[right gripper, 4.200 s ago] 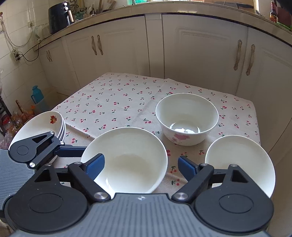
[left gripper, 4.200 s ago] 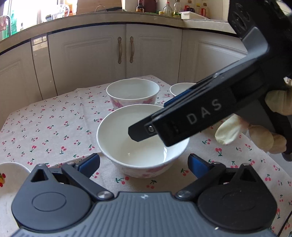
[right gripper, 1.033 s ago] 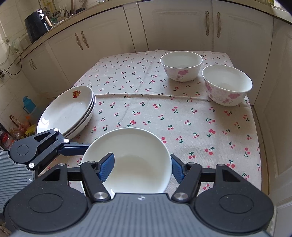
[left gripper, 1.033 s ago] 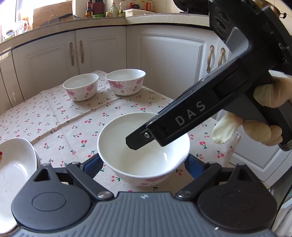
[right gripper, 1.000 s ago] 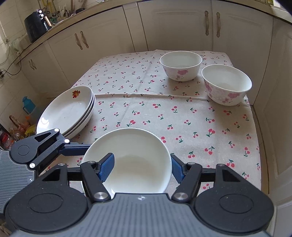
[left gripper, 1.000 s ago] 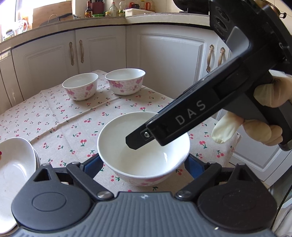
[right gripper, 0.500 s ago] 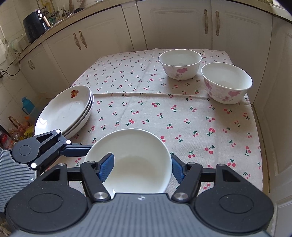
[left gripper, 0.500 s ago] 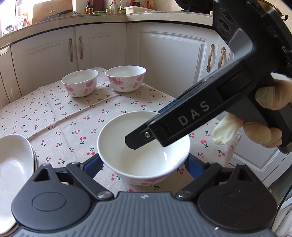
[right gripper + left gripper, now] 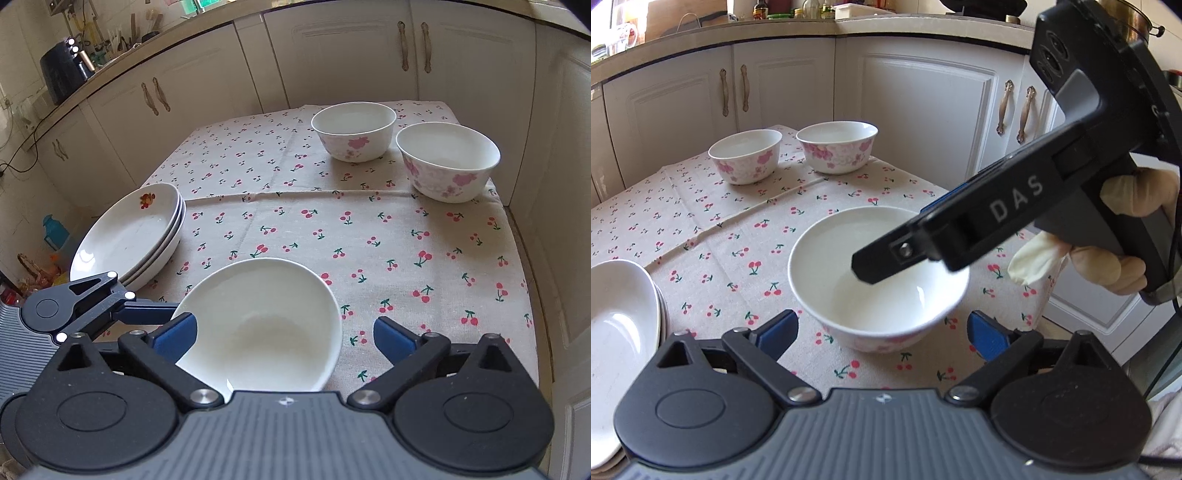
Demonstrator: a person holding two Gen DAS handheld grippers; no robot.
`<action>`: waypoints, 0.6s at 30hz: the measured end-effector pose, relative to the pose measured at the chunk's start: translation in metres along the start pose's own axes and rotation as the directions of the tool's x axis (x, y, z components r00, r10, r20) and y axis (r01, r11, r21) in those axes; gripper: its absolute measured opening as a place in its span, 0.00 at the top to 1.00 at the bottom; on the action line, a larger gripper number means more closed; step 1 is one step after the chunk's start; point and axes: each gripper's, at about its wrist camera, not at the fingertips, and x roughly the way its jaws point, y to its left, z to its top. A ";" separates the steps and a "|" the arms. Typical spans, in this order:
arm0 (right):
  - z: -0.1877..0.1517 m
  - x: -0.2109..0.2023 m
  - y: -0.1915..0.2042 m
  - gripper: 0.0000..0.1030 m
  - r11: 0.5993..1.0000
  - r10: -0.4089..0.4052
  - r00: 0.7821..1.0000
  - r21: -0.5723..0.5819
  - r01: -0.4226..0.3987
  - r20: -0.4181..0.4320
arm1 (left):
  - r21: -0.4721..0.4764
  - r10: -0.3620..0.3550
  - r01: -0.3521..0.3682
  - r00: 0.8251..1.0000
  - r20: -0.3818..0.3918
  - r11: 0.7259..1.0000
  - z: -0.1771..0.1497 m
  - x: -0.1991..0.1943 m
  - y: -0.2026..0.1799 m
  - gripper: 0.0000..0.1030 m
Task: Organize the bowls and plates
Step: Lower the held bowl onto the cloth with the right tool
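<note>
A white bowl with pink flowers [image 9: 879, 280] sits on the cherry-print tablecloth [image 9: 713, 236] near the table's front edge; it also shows in the right wrist view [image 9: 262, 325]. My left gripper [image 9: 882, 328] is open, its blue pads either side of the bowl, apart from it. My right gripper [image 9: 284, 332] is open above the bowl's near rim; its body [image 9: 1027, 206] hangs over the bowl in the left wrist view. Two more flowered bowls [image 9: 354, 130] [image 9: 447, 159] stand side by side at the far right corner. A stack of white plates [image 9: 133, 236] lies at the left.
White kitchen cabinets [image 9: 332, 55] run around the table on the far and right sides. The table's right edge [image 9: 517, 229] is close to a cabinet door. Floor clutter and a blue bottle [image 9: 55, 230] lie beyond the plates at the left.
The right gripper's jaws have opened wider around the bowl. Both grippers have drawn back and up a little, so more of the table shows. The bowl has stayed in place.
</note>
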 end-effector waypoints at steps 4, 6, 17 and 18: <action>-0.006 -0.007 -0.003 0.00 0.999 -0.011 1.000 0.033 0.010 0.024 | -0.013 -0.005 0.005 1.000 -0.009 1.000 -0.003 -0.007 0.003 0.05; -0.008 -0.012 -0.004 0.00 0.999 -0.020 0.999 0.047 0.018 0.048 | -0.021 -0.006 0.006 1.000 -0.010 1.000 -0.004 -0.011 0.006 0.05; -0.013 -0.028 0.002 0.00 0.987 -0.157 0.972 0.072 0.146 0.175 | -0.062 -0.021 0.018 0.999 -0.049 0.998 -0.004 -0.022 0.016 0.05; -0.013 -0.029 0.001 0.00 0.986 -0.158 0.970 0.073 0.146 0.185 | -0.061 -0.021 0.018 0.998 -0.057 0.998 -0.004 -0.023 0.017 0.05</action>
